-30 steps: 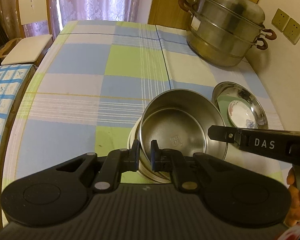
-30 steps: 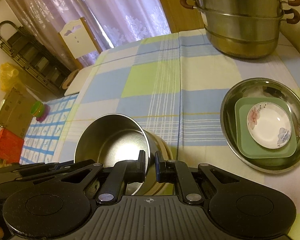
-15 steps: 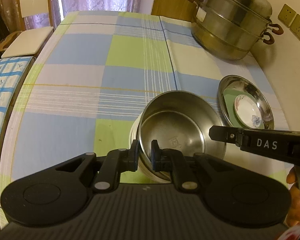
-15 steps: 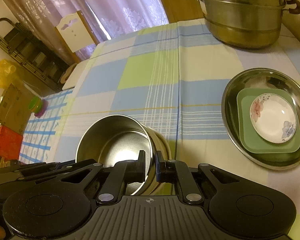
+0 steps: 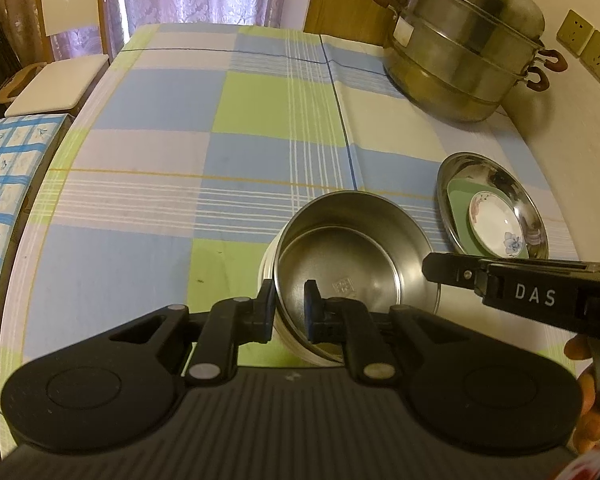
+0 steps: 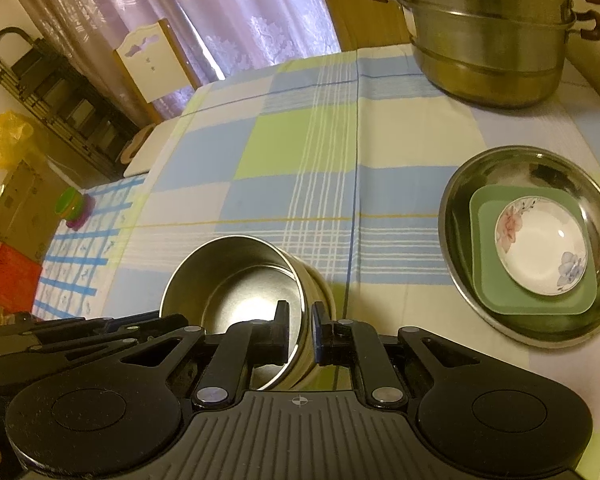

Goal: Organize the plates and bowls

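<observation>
The left gripper (image 5: 287, 308) straddled the near-left rim of the steel bowl (image 5: 352, 264); the right gripper (image 6: 300, 326) straddled its opposite rim. Both pairs of jaws had just been opening, pads parted from the thin wall between them, so neither clamped. The bowl, round, smooth and tilted, nested in a pale bowl (image 5: 269, 256) near the table's (image 5: 148, 184) front edge. Toward the right edge, a shallow steel dish (image 6: 540, 168) held a square green plate (image 6: 496, 288) and a floral saucer (image 6: 540, 256).

Both the left gripper (image 5: 287, 306) and the right gripper (image 6: 300, 314) angle downward, jaws just eased slightly apart, apparently no longer clamping.
</observation>
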Demonstrator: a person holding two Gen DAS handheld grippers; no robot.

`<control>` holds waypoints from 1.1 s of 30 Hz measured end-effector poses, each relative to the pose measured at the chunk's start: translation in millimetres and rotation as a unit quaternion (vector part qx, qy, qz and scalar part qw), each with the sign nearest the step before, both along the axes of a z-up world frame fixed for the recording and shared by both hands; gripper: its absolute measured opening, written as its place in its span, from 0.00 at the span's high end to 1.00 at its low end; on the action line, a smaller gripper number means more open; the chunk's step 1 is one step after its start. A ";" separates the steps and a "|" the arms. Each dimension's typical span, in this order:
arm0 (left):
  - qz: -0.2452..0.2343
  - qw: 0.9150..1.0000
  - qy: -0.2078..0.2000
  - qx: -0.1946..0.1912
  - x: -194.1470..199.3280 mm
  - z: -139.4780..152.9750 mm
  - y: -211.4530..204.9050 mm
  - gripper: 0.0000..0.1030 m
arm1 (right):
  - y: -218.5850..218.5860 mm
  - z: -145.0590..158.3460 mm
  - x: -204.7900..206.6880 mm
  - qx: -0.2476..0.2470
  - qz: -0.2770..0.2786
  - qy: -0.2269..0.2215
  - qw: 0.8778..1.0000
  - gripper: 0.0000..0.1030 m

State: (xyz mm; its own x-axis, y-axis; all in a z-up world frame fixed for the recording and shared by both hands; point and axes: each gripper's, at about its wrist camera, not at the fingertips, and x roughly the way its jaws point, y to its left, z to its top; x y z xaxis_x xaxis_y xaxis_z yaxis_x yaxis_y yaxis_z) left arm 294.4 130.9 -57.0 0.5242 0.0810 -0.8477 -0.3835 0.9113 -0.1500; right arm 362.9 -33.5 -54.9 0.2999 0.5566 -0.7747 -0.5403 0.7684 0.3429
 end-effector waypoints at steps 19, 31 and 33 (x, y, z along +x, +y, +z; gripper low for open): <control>0.007 1.000 -0.022 0.013 -25.6 21.6 -12.4 0.82 | -19.6 11.4 -17.9 0.015 0.011 -0.021 1.000 0.52; 0.010 0.999 -0.026 0.027 -64.0 37.0 -40.3 0.82 | -49.7 23.7 -49.4 0.029 0.031 -0.030 0.999 0.39; 0.008 0.999 -0.026 0.028 -70.6 39.6 -47.2 0.82 | -55.6 24.1 -55.8 0.029 0.036 -0.031 0.998 0.39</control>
State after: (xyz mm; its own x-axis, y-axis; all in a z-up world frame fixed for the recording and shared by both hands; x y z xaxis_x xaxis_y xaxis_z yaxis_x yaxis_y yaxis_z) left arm 223.7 83.6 -17.3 0.5663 0.1371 -0.8127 -0.3911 0.9127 -0.1186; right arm 307.0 -89.1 -30.7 0.3040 0.6211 -0.7224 -0.6143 0.7074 0.3497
